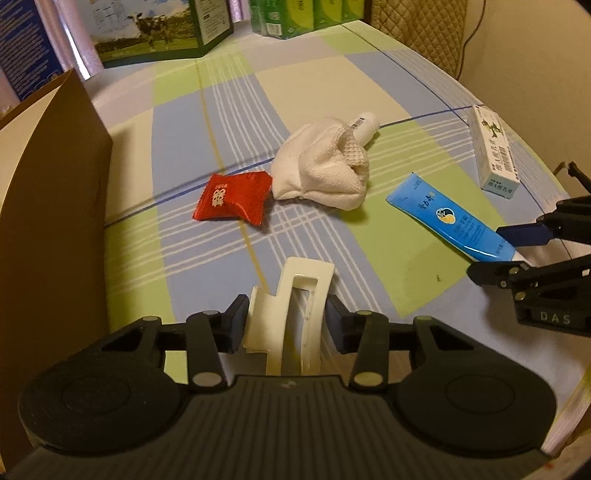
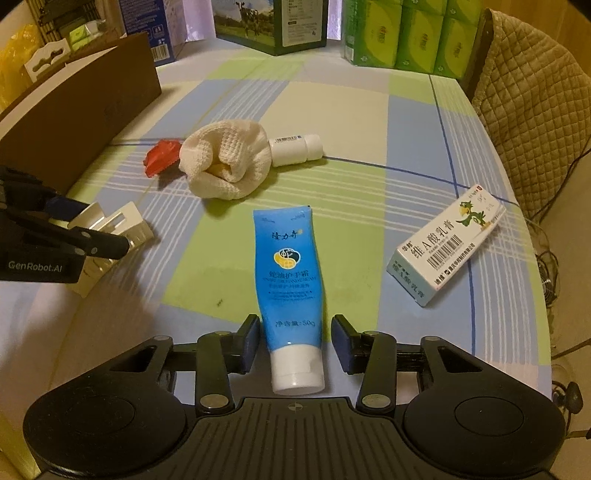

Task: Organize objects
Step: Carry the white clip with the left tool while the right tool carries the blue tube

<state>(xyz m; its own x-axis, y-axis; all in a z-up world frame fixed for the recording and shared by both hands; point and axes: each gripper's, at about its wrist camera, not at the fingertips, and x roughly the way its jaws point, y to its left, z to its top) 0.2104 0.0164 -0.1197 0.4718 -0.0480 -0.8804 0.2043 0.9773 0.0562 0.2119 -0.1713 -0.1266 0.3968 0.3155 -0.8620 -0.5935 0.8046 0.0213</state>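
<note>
My left gripper [image 1: 288,325] is shut on a cream hair clip [image 1: 295,295], its pads pressed against both sides; in the right wrist view that gripper [image 2: 105,227] holds the clip [image 2: 125,221] at the left. My right gripper [image 2: 294,341] is open and straddles the capped end of a blue hand-cream tube [image 2: 288,266] that lies flat, with small gaps on both sides. Farther off lie a red candy packet [image 1: 232,201], a crumpled white cloth [image 1: 321,166], a small white bottle [image 1: 365,125] partly under the cloth, and a white ointment box [image 2: 447,251].
A brown cardboard box [image 1: 55,184] stands open along the left of the checked tablecloth [image 1: 229,110]. A milk carton box [image 1: 155,29] and green tissue packs [image 2: 406,33] line the back. A quilted chair back [image 2: 535,110] stands beyond the table's right edge.
</note>
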